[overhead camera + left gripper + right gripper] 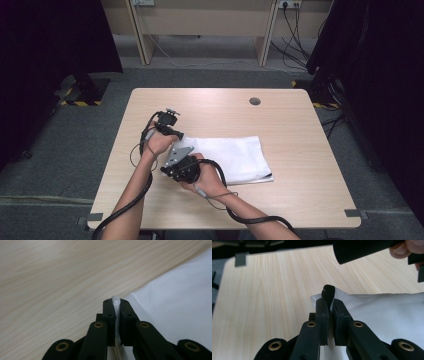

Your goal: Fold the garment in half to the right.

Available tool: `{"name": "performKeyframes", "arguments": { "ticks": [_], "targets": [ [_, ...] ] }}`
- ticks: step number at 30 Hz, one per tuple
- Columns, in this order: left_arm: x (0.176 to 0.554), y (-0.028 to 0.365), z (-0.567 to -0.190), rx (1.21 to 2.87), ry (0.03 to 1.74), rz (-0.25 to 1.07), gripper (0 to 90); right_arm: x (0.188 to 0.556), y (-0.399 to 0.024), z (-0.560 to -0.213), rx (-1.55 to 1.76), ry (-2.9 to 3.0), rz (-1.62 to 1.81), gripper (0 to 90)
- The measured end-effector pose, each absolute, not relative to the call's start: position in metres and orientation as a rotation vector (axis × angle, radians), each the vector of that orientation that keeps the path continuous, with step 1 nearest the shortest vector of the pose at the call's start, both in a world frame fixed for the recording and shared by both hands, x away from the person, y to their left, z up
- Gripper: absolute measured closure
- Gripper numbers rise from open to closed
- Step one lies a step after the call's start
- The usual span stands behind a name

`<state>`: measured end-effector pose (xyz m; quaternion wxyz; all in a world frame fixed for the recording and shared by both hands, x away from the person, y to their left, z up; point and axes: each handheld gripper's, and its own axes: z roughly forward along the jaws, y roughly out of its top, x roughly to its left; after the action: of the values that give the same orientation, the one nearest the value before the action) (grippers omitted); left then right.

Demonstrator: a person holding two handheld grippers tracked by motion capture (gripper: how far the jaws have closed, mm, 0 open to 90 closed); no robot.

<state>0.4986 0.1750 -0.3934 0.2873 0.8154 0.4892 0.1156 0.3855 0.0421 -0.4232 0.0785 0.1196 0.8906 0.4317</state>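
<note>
Black jaws of both grippers pinch the near-left edge of a folded white cloth (230, 157), ready to lift for a fold.
Left gripper (116, 305) is clamped tight on one corner of the cloth, white fabric squeezed between its pads; right gripper (329, 305) is clamped on the neighbouring corner, where a dark tab (328, 293) sticks up between the pads. Cloth lies flat, mid-table, slightly right of centre, both hands at its left end. Step looks like grasp done, lift starting; next move likely calls for raising both corners evenly and carrying them across to the far right edge without letting the layers slip. Table (300, 200) is light wood with a cable grommet (254, 101) near the back; grey carpet floor (60, 160), desk legs and loose cables (295, 45) behind, dark curtains (390, 75) either side.
</note>
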Motion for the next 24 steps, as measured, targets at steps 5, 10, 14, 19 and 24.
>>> {"name": "performKeyframes", "arguments": {
  "ticks": [5, 10, 14, 19, 24],
  "targets": [
    [0.498, 0.178, -0.388, 2.176, 1.310, 0.318, 84.7, 0.385, 0.043, -0.414, 0.360, 2.640, 1.349, 85.1],
    [0.497, 0.182, -0.380, 2.173, 1.319, 0.336, 84.7, 0.385, 0.045, -0.406, 0.362, 2.623, 1.382, 85.1],
    [0.497, 0.184, -0.373, 2.185, 1.321, 0.346, 84.7, 0.385, 0.048, -0.402, 0.359, 2.615, 1.398, 85.1],
    [0.496, 0.187, -0.367, 2.195, 1.322, 0.363, 84.6, 0.384, 0.051, -0.398, 0.362, 2.596, 1.423, 85.1],
    [0.496, 0.191, -0.361, 2.197, 1.331, 0.379, 84.7, 0.383, 0.054, -0.392, 0.376, 2.572, 1.459, 85.1]
  ]
}}
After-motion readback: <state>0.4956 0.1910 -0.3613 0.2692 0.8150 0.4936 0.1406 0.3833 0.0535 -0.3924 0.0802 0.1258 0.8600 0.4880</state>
